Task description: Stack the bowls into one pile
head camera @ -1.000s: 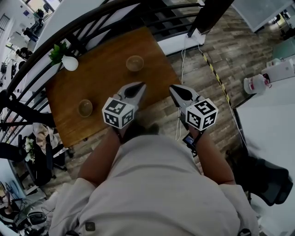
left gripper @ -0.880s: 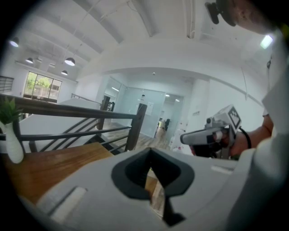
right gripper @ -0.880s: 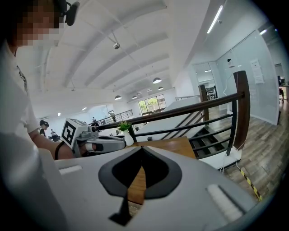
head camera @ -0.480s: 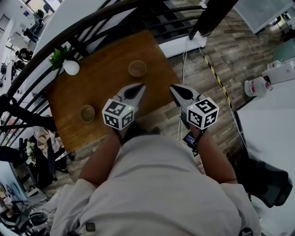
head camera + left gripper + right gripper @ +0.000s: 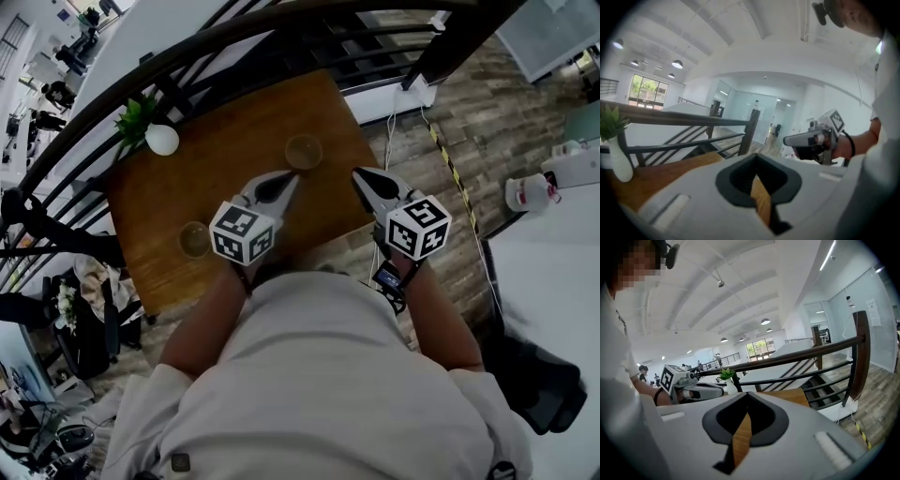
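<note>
Two small brownish bowls stand apart on the wooden table [image 5: 187, 187]: one bowl [image 5: 303, 151] toward the far edge, the other bowl [image 5: 194, 239] at the near left. My left gripper [image 5: 286, 178] hovers over the table's near side, between the bowls, shut and empty. My right gripper [image 5: 361, 175] is level with it at the table's right edge, also shut with nothing in it. In the left gripper view the jaws meet at a point [image 5: 757, 157] above the wood, and the right gripper [image 5: 787, 139] shows beside it. Neither gripper view shows a bowl.
A white vase with a green plant [image 5: 159, 139] stands at the table's far left corner. A black railing [image 5: 234, 37] runs behind the table, with stairs beyond. A cable lies on the wood floor to the right, near a white table [image 5: 553, 309] and a white jug [image 5: 530, 192].
Both grippers have moved forward together toward the table. The bowls and table now sit lower and nearer in the head view. Both jaws stayed shut.
</note>
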`<state>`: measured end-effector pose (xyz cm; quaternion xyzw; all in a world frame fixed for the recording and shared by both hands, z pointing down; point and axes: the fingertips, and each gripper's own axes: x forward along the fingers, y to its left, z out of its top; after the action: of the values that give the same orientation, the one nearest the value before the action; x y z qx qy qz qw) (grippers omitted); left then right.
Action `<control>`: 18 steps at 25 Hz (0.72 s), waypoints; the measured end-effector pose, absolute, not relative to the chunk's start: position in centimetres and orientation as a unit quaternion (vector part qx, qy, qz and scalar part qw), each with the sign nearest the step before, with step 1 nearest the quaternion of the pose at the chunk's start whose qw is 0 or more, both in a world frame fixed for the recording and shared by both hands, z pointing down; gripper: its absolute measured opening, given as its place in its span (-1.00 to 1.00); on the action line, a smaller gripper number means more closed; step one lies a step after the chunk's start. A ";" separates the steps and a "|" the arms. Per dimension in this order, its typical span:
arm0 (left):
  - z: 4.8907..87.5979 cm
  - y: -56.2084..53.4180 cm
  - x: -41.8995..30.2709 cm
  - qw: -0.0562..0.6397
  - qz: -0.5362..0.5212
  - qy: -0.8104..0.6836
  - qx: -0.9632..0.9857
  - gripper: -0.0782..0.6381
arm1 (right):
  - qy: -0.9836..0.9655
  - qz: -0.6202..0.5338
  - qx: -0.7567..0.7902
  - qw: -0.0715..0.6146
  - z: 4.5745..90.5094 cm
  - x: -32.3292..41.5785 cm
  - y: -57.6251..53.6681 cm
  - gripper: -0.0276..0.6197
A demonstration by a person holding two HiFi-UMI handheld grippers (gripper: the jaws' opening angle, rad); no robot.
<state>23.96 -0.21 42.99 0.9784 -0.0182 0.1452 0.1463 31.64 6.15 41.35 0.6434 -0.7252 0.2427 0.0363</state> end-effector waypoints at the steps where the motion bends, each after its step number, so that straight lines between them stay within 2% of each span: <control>1: 43.0 -0.7 23.6 0.146 0.147 -0.019 0.978 -0.77 | -0.726 0.243 0.642 0.037 41.3 31.5 5.5 -0.89; 10: 43.6 -4.4 21.3 0.148 0.153 -0.040 0.976 -0.77 | -0.734 0.249 0.630 0.038 41.9 31.0 0.5 -0.89; 18: 44.7 -6.4 22.2 0.167 0.153 -0.091 0.970 -0.77 | -0.763 0.262 0.589 0.056 43.2 32.5 -2.4 -0.89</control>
<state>22.22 -6.35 44.68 0.9697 -0.0910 0.1529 0.1673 32.46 -2.38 43.22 0.5889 -0.7627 0.2615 0.0556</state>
